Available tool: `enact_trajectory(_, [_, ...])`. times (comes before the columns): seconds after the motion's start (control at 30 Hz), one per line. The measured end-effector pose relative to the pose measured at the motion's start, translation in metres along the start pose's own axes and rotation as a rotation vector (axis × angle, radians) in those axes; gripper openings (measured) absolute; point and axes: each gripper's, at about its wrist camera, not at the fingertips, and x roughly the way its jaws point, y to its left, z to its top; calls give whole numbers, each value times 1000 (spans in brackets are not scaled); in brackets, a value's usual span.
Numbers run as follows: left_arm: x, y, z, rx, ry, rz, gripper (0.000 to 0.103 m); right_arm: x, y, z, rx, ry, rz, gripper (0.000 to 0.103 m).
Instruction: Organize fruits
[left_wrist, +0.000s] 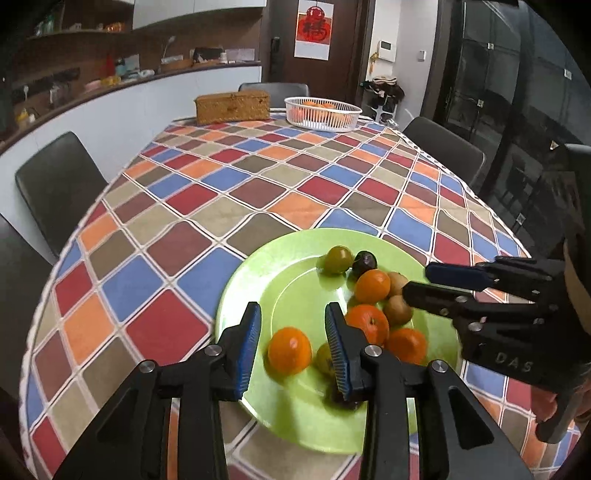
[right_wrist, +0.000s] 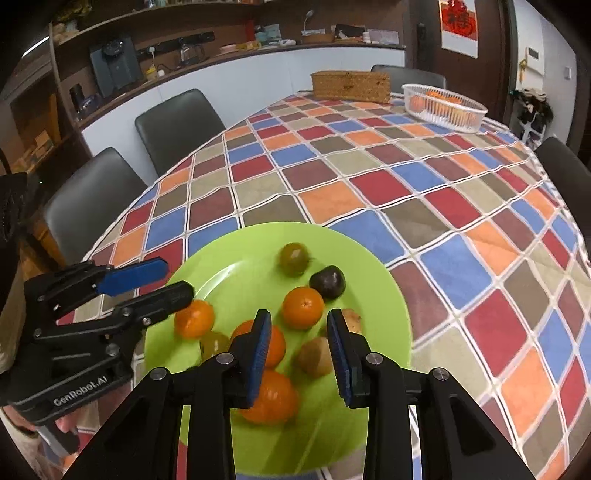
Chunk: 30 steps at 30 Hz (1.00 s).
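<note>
On the near end of the bench sits a green plate (left_wrist: 258, 280) holding oranges (right_wrist: 303, 307), kiwis (right_wrist: 316, 356), a green plum (left_wrist: 337, 259) and a dark plum (right_wrist: 327, 281). The left gripper (left_wrist: 293, 347) hovers over the plate's near left part, jaws parted and empty — one orange (left_wrist: 289, 350) lies below the gap. The right gripper (right_wrist: 298, 356) hangs over the plate's right side, jaws apart, gripping nothing. Far across the bench stands a white basket (left_wrist: 323, 114) of oranges — beside a wicker box (left_wrist: 232, 106).

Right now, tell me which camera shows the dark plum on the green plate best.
The right wrist view: the dark plum sits fully exposed on the green plate, nothing in front of it. In the left wrist view it is smaller and partly covered by an orange.
</note>
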Motion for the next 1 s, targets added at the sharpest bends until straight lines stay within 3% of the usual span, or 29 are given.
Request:
enact_trajectory(0.3, [-61,-25,-16,44,-79,59,45,-67,8,-24,5,-126,-77,46])
enact_trajectory(0.47, [-100,-37,-27,31,-146,71,59,-112,15,-43,7,-203,-135,57])
enact_trajectory(0.73, [-153,-63,-56,51,-234,119,75,-169,19,-84,52,-275,-188,75])
enact_trajectory(1.0, [-194,-85,-83,79,-289,144,83,-210,27,-124,55,-312,-222,80])
